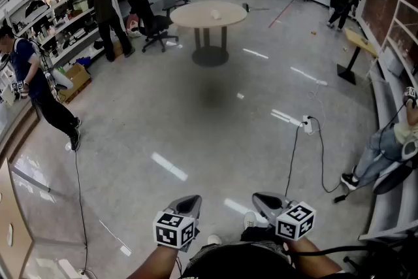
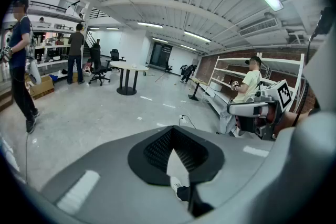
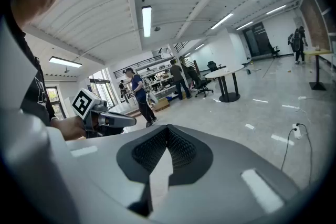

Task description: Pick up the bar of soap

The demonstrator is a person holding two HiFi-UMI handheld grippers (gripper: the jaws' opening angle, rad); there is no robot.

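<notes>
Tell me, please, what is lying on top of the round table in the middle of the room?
One small pale thing lies near the middle of the round table, too small to identify. In the head view nothing covers the tabletop, so none of it is hidden.

We are seeing a small pale object lying on the round desk far across the room; whether it is the soap, we cannot tell.
</notes>
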